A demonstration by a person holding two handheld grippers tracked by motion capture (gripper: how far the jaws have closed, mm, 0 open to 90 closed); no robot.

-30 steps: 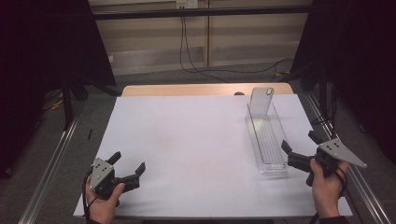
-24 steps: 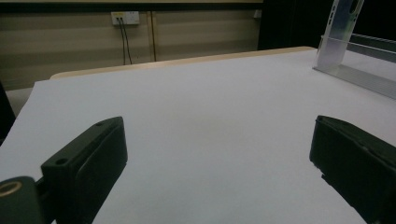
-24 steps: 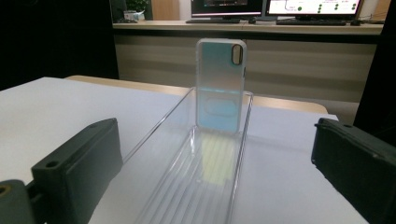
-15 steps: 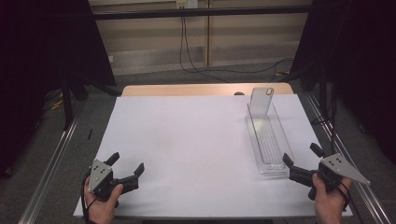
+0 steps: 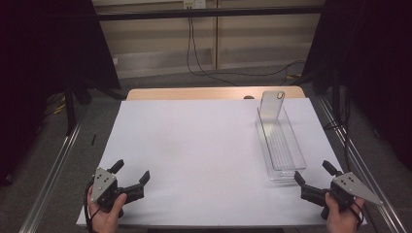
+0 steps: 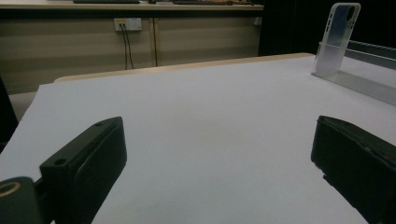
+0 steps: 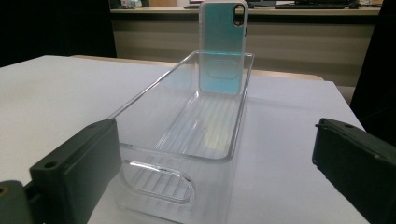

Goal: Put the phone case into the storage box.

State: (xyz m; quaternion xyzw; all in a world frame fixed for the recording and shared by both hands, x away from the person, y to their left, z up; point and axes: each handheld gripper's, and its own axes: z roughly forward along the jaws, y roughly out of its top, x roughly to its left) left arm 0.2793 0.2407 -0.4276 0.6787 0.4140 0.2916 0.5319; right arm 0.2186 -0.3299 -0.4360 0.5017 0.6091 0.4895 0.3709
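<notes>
While nothing stands between them, the right gripper point(image 5: 315, 174), jaws apart, sits just at six o'clock of the clear ribbed plastic tray point(image 5: 297, 156); a translucent phone case point(image 5: 271, 104) stands at its twelve o'clock end. The left gripper point(image 5: 131, 172) gapes empty over white paper point(image 5: 194, 145).

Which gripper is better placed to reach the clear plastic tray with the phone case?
The right gripper. Its open fingers face the near end of the clear plastic tray, where the translucent phone case stands upright. The left gripper sits across the table.

No readable text, label, brand, number or sign anywhere.
</notes>
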